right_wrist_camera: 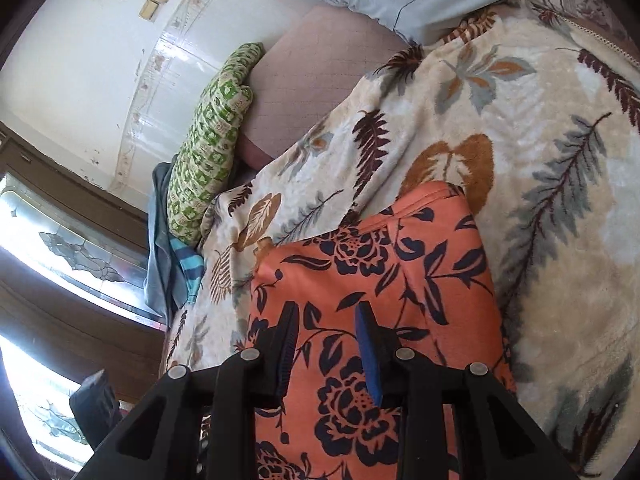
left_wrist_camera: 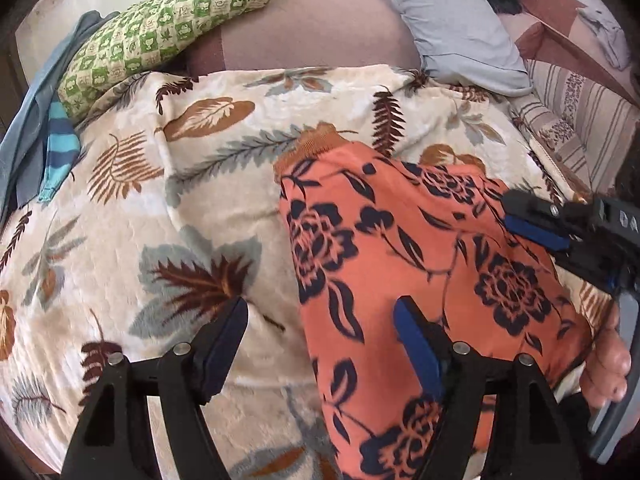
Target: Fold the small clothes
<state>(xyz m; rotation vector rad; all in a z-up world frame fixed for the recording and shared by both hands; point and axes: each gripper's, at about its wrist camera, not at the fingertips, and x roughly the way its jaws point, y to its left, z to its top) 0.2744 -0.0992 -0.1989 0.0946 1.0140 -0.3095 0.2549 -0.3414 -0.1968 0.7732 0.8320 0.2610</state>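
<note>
Left wrist view: a leaf-print blanket covers the bed. A green pillow lies at its far left, with blue clothes bunched beside it, and a grey pillow lies at the far right. The orange garment lies flat on the blanket's right half, its ribbed hem toward the pillows. The blanket left of it is bare. The left gripper has its fingers spread wide, gripping nothing; the right finger is over the garment's left part, the left finger over bare blanket. The right gripper reaches in from the right over the garment's right edge; its opening cannot be told here.

Right wrist view: the garment lies under the right gripper, whose fingers stand apart over the cloth, clamping nothing. Bare blanket stretches right and beyond. The green pillow and blue clothes sit at the bed's left edge.
</note>
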